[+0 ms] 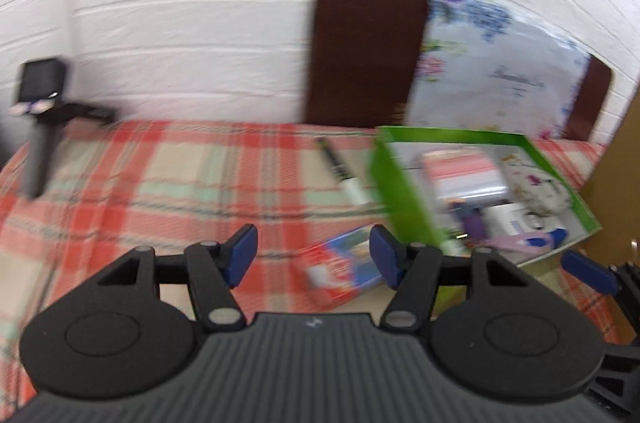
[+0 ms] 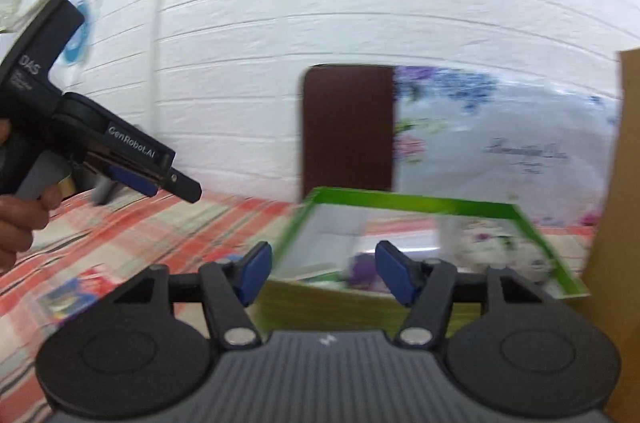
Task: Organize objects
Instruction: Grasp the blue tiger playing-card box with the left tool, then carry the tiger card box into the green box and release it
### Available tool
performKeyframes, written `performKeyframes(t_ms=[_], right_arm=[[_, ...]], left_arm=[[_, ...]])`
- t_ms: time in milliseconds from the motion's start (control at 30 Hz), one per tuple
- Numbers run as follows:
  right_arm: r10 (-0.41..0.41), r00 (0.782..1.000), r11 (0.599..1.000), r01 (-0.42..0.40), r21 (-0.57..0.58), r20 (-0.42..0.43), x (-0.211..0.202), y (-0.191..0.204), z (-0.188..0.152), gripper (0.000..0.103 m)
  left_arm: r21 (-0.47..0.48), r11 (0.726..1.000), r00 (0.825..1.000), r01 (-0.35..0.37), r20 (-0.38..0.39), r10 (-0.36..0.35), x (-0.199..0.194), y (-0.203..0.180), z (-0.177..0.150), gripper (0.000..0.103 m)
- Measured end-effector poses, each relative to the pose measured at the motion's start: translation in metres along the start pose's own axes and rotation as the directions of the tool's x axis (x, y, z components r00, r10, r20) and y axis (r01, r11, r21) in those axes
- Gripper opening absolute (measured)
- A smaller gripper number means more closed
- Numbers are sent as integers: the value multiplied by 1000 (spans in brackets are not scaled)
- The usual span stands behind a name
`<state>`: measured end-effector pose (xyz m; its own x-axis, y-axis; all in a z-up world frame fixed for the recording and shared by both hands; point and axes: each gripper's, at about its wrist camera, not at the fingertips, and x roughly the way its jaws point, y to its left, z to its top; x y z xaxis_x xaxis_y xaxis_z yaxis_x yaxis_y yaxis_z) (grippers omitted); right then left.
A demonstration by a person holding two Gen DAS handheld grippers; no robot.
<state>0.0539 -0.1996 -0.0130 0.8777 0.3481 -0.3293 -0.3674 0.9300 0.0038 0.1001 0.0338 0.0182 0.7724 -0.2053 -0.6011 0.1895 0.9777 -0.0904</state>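
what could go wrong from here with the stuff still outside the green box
1. The small packet lies flat on the plaid cloth, close under the open left gripper; a pinch may bunch fabric or slide it.
2. The marker lies beside the green box wall, so a finger could nudge the box.
3. The box already looks crowded, and the open right gripper hangs near its rim; both grippers converging there might collide.

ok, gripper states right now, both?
Left gripper: open, holding nothing.
Right gripper: open, holding nothing.
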Motion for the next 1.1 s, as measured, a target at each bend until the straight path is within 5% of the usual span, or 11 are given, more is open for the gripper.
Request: performKeyframes(t_ms=[167,367,567,767,867,900,967,1000,1100], right_arm=[[153,984,986,-158,-49,-93,26,52,-3,50],[215,948,973,-228,-29,-235,56,93,-9,50],[378,864,912,-408,-23,-333,62,130,-19,65],[368,818,872,-469,-142,-442,77,177,-39,76],[373,830,873,-466,-146,-416,86,183,-39,77],[380,831,875,-466,-135,-407,88,183,-38,73],[381,839,881,-457,-125,-388,85,182,-36,67],[371,854,884,-445,-144,-365,79,181,-34,60],[324,913,896,-380,-228,-249,54,173,-25,60]], left_arm=[[-86,993,997,-76,-31,73,-13,54,-22,64],[-171,980,994,-98,-60,89,-21,97,-54,64],[-196,981,991,-11,-133,-15,-15,109,-77,66],[-178,983,980,55,-178,-87,1,97,-86,67],[-146,988,979,55,-185,-82,5,87,-94,63],[-143,987,978,74,-182,-99,4,84,-94,54],[-129,991,984,39,-170,-60,2,80,-90,52],[-120,992,985,29,-163,-49,0,78,-87,50],[-144,986,989,82,-108,-98,-13,74,-69,50]])
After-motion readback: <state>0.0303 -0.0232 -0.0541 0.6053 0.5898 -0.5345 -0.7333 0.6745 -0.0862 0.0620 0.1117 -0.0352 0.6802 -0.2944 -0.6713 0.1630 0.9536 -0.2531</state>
